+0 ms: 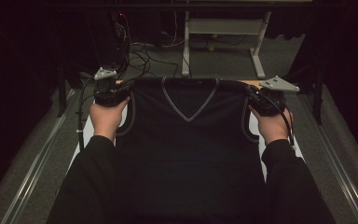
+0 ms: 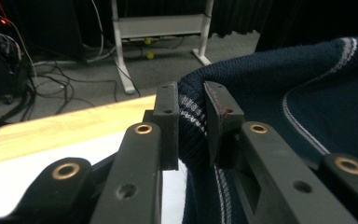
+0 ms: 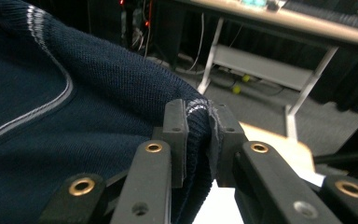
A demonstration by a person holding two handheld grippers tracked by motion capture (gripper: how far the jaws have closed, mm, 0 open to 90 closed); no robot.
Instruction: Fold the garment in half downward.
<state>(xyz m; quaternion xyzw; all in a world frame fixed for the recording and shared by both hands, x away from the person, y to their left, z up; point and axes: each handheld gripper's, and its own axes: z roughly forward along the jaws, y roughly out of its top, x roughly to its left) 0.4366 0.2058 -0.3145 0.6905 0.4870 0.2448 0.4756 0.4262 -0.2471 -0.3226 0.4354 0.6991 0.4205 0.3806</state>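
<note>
From the high view, you hold a dark navy knitted vest (image 1: 186, 140) stretched between your two grippers, its V-neck with pale trim facing up and its lower part hanging toward you over the table (image 1: 87, 128). Your left gripper (image 1: 121, 88) clamps the vest's shoulder at the left of that view, and your right gripper (image 1: 251, 91) clamps the other shoulder at the right, with your left hand (image 1: 106, 116) and right hand (image 1: 272, 123) wrapped around the bodies just behind them. Beyond the table stands a white desk frame (image 1: 223, 28) on grey floor, with loose cables (image 1: 144, 56) beside it. In the left gripper view, your left gripper (image 2: 193, 121) is clenched on the striped shoulder edge of the vest (image 2: 307, 93), the knit bunched between both pads, and the wooden table edge (image 2: 56, 128) lies below. In the right gripper view, your right gripper (image 3: 198, 135) likewise pinches the shoulder seam of the vest (image 3: 74, 107), pads pressing the fabric from both sides.
</note>
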